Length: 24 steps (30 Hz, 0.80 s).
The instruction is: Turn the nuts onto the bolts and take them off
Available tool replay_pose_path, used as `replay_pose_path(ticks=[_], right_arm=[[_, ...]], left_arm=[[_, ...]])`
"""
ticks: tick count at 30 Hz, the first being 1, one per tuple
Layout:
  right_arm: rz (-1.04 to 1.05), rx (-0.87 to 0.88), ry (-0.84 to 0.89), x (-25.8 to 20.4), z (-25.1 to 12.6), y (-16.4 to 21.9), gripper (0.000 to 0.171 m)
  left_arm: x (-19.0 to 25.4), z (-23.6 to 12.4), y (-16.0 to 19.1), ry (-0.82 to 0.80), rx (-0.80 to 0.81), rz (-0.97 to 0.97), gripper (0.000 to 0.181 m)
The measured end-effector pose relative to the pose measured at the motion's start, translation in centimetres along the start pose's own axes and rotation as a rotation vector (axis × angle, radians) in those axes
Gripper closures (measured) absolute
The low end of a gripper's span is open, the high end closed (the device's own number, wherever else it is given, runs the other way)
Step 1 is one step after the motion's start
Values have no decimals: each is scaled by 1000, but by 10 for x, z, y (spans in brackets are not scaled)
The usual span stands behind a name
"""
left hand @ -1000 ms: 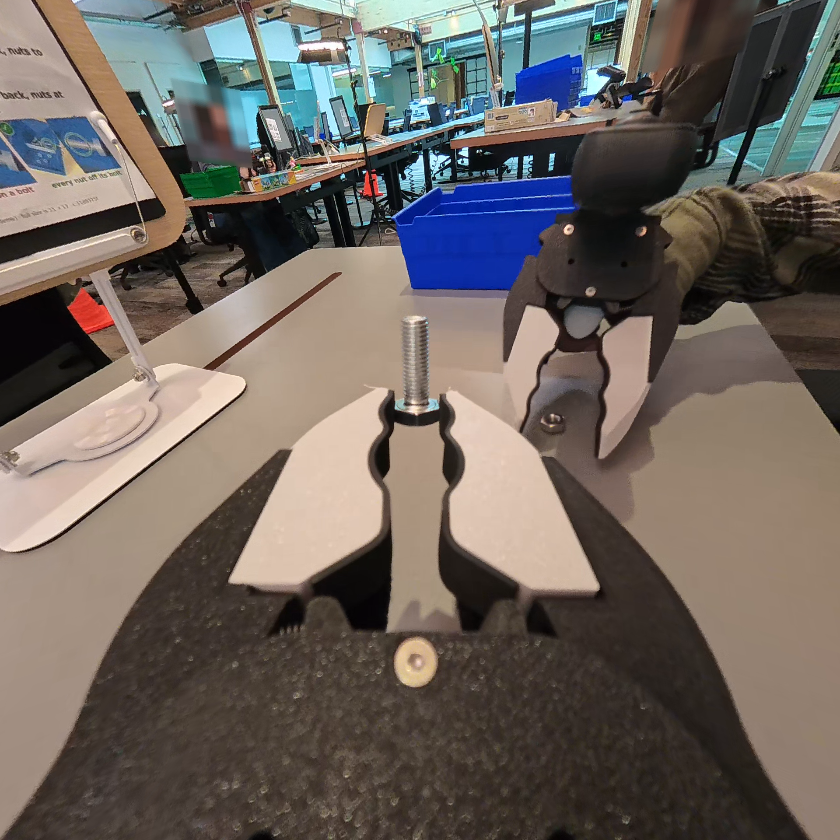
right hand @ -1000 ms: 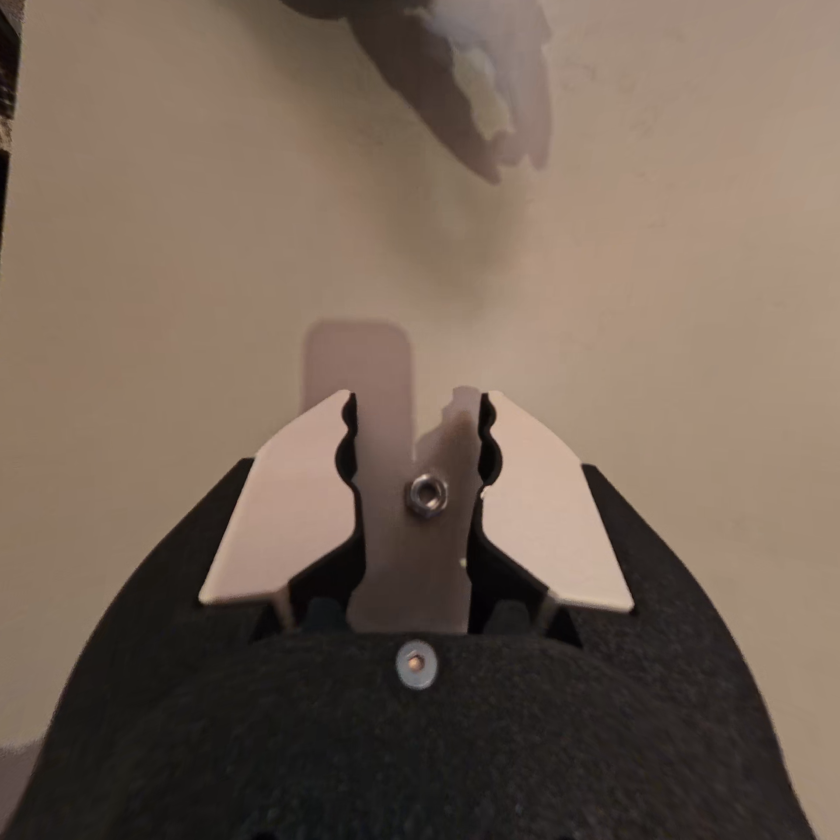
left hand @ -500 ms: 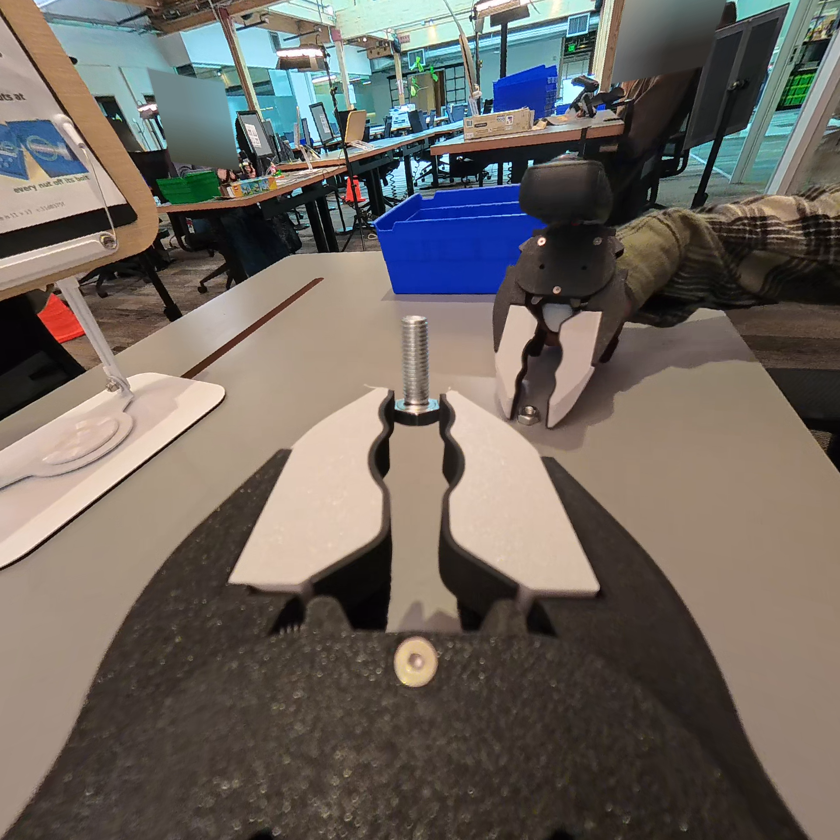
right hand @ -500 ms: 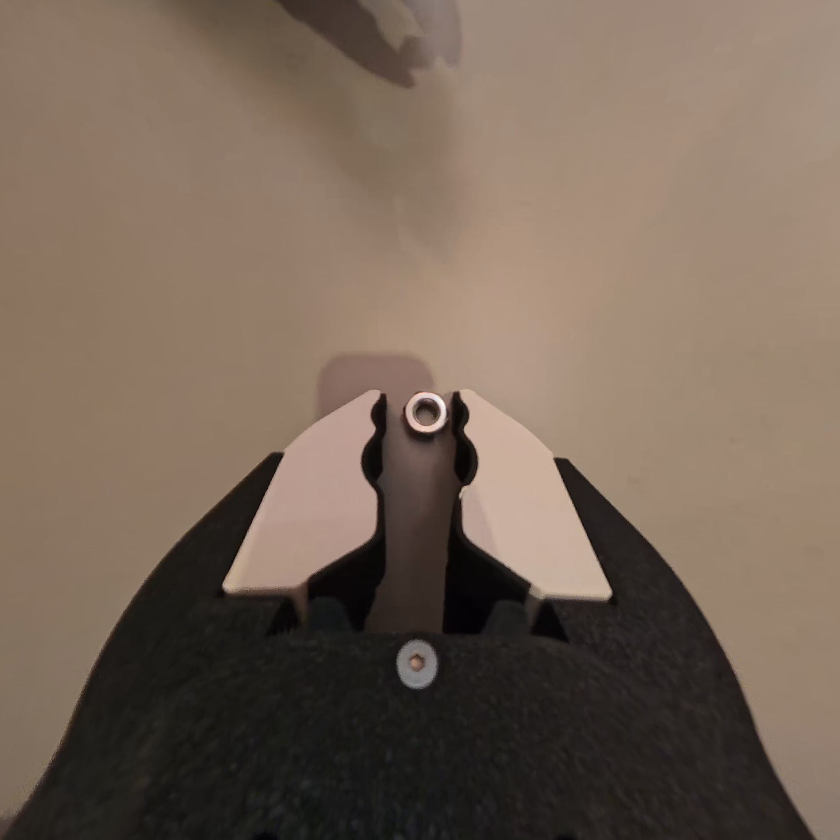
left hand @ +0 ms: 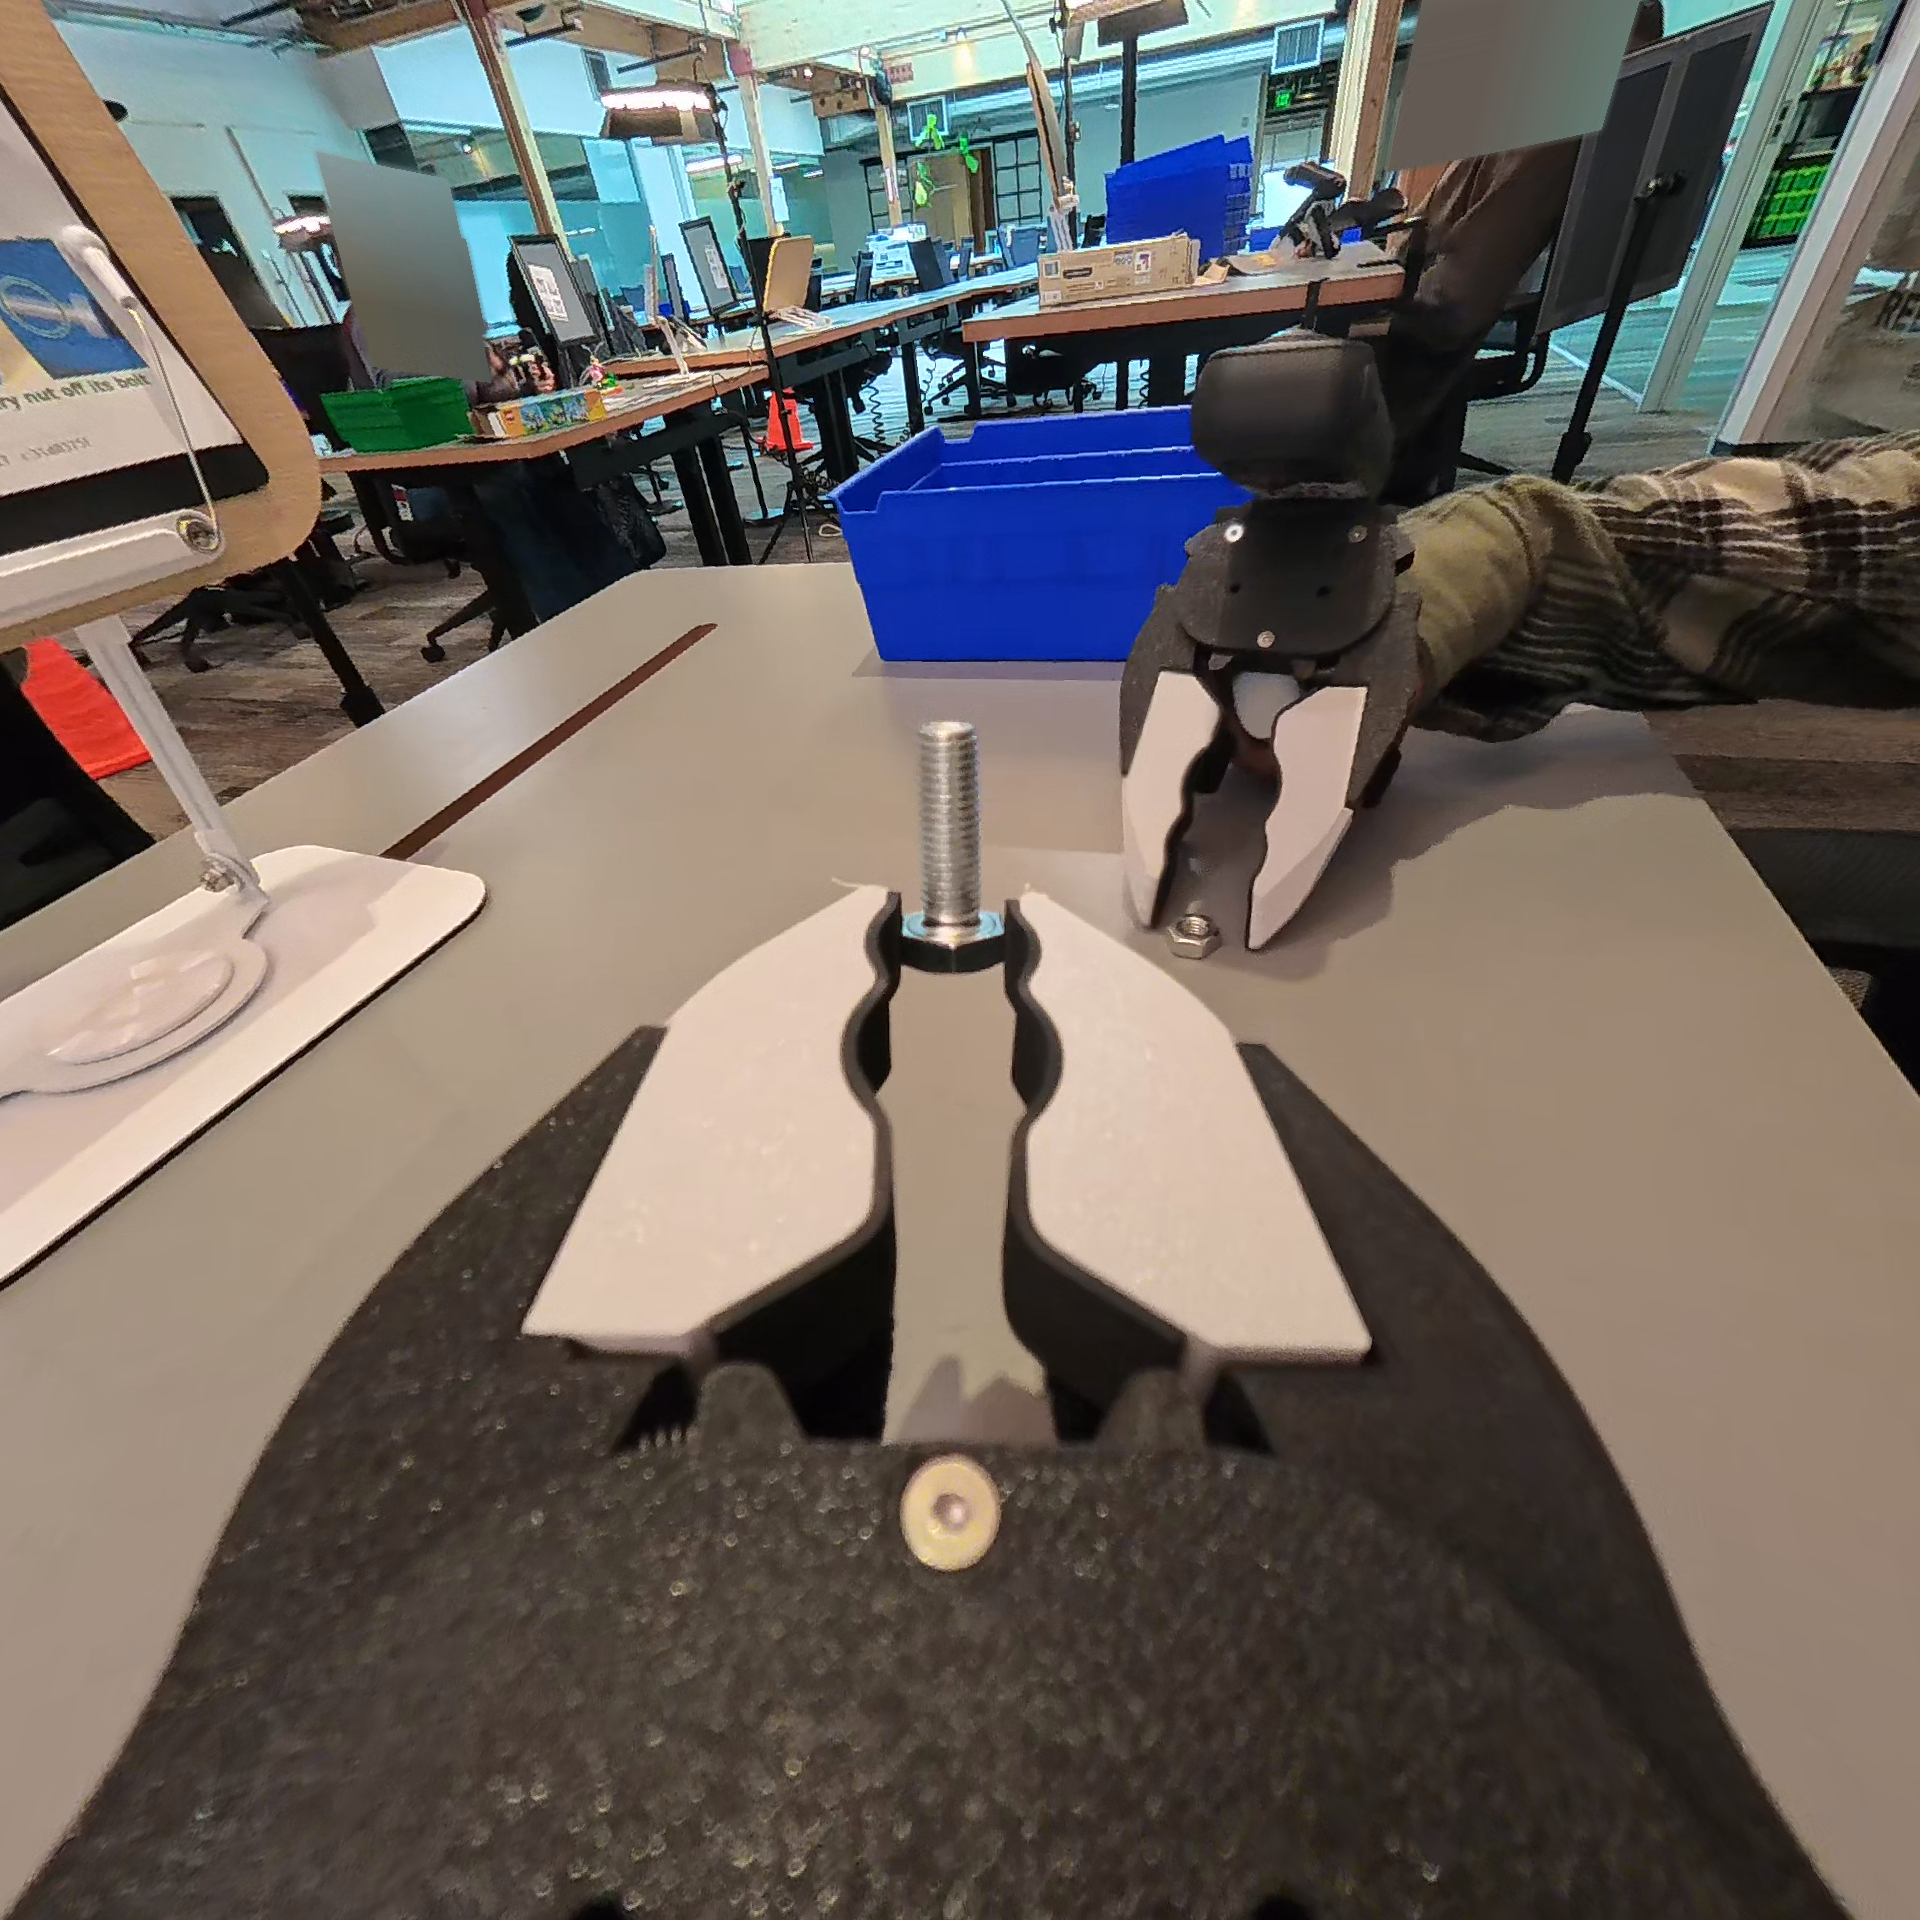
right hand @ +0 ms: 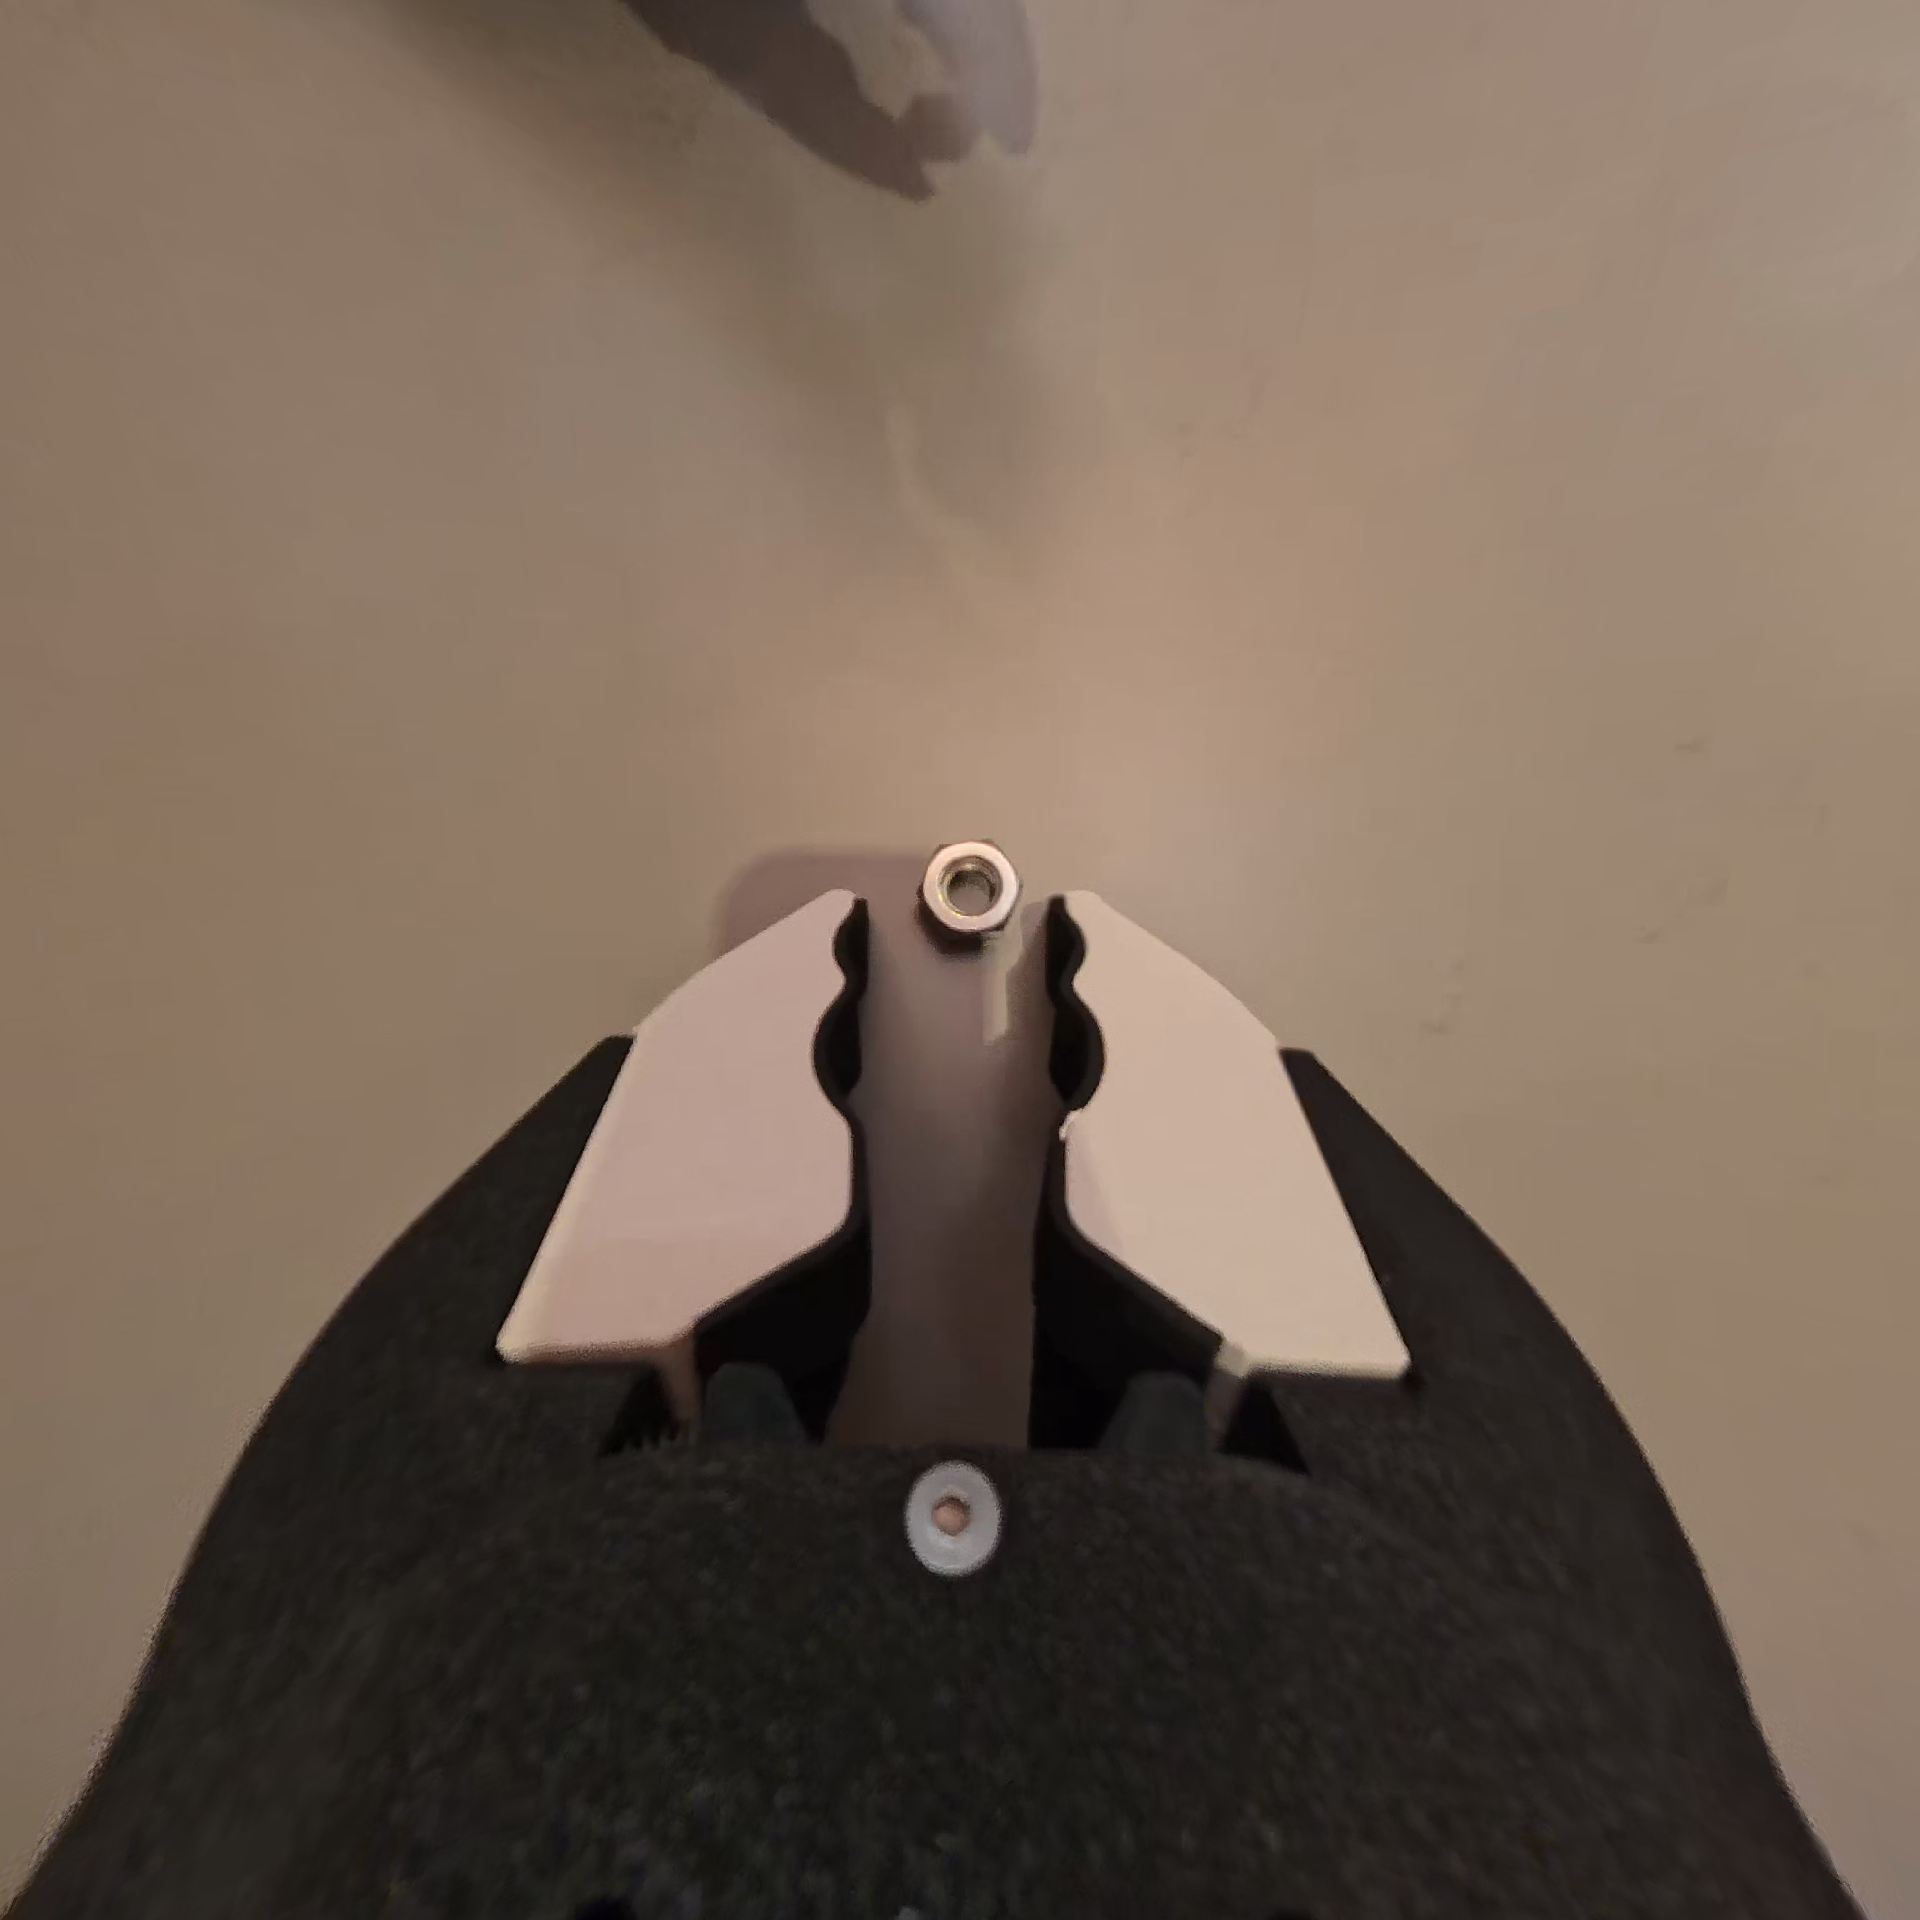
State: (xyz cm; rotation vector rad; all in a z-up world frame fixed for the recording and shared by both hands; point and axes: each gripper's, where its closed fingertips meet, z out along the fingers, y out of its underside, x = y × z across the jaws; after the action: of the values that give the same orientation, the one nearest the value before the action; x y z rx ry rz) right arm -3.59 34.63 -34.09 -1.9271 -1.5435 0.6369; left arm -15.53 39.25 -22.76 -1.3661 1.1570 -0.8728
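Note:
A silver bolt (left hand: 948,821) stands upright on the grey table (left hand: 1507,1091), threads up. My left gripper (left hand: 951,935) is shut on its hex head, which rests on the table. A loose silver nut (left hand: 1192,937) lies flat on the table to the right of the bolt. My right gripper (left hand: 1200,930) points down at it, with the nut between its tips. In the right wrist view the nut (right hand: 972,891) lies just at the tips of my right gripper (right hand: 951,920), whose jaws are apart and not touching it. The left gripper (right hand: 914,94) is a blur at the top.
A blue bin (left hand: 1029,540) stands at the table's far edge behind the bolt. A white stand base (left hand: 291,966) holding an instruction board is at the left. A person's plaid sleeve (left hand: 1642,592) reaches in from the right. The table's right edge is near. Some 20 cm of space lies between my two pairs of fingers.
The nut was deep between my right fingers, then at their tips with the jaws narrower. Now it lies at the tips and the jaws are wider. My left gripper still holds the bolt.

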Motion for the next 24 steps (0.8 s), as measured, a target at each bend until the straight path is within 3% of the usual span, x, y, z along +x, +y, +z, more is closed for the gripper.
replay_pose_path(ticks=[4,12,17,24], right_arm=[[-28,3,-38,-1,2,-2,152],[-52,14,-9,-3,5,-10,153],[-36,128,62,1,-26,-54,153],[-128,219,20,-19,-66,-131,153]], left_arm=[[1,0,1,6,-1,1,163],[6,3,2,33,-5,7,163],[18,6,1,77,-2,26,163],[39,14,3,147,-15,56,163]])
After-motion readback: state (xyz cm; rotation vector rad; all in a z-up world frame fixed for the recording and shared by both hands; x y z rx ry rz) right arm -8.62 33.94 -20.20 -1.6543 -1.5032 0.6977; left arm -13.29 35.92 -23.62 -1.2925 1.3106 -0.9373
